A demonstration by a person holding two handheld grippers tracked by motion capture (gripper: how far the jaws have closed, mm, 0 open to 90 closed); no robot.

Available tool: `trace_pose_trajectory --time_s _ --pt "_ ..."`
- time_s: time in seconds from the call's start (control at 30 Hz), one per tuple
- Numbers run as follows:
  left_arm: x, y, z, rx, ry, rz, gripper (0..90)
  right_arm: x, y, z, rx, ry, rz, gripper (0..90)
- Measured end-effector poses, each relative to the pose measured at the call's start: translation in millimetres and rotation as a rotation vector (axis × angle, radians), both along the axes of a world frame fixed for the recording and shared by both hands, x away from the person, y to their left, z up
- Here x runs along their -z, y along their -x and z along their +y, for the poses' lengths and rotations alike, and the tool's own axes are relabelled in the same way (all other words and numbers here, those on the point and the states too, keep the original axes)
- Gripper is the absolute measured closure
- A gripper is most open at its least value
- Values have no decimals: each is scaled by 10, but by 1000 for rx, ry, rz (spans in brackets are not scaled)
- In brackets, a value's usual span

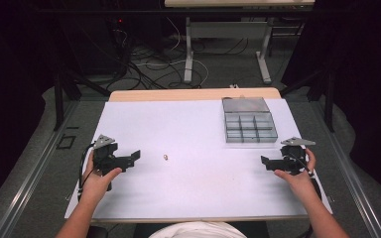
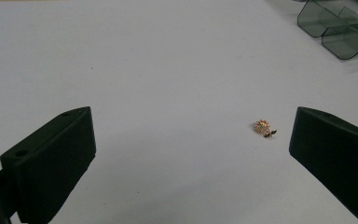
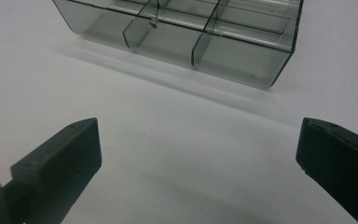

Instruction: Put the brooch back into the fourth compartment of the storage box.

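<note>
The left hand-held gripper (image 1: 135, 155) sits at the left of the worktop (image 1: 198, 188), held by the person's left hand (image 1: 98, 179). It is matte black, with a grey three-cornered plate on top. In the left gripper view its two blocky, flat-faced jaws stand wide apart with nothing between the pads.

Just ahead of that gripper, near the middle of the worktop, lies a small gold-coloured ornament (image 2: 263, 127). It is rounded and flower-like, with a faceted, sparkling face and a short dark stub at one side. It rests flat on the smooth white surface, apart from both grippers and well apart from the box.

Toward the far right stands a compartment box (image 1: 249, 126) of smoky translucent plastic, rectangular, divided by thin partitions into a grid of cells, with its lid open at the far side.

The right hand-held gripper (image 1: 263, 160), held by the right hand (image 1: 297, 174), points inward near the box. Its black jaws are spread wide and hold nothing.
</note>
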State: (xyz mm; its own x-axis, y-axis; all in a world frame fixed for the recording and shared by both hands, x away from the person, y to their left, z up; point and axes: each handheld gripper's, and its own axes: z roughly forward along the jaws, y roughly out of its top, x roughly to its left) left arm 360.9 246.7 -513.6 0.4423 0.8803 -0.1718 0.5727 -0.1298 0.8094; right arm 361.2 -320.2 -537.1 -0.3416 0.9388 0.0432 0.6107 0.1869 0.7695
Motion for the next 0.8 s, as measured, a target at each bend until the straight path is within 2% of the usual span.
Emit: trace_pose_trajectory --time_s 0.23,0.33,0.47,0.63,0.8 --pt "-24 15 -13 9 -8 12 3 -241 56 81 -7 -8 4 0" --pt "-32 18 -18 6 -8 15 4 -279 58 116 -30 -20 1 0" --pt "-43 25 -28 -5 -2 15 4 -317 59 169 -46 -8 2 0" --pt "-78 33 -6 6 -12 37 4 -381 51 265 -86 -4 -2 0" --pt "-85 40 -3 0 -14 34 6 -456 26 383 -119 -15 -4 0"
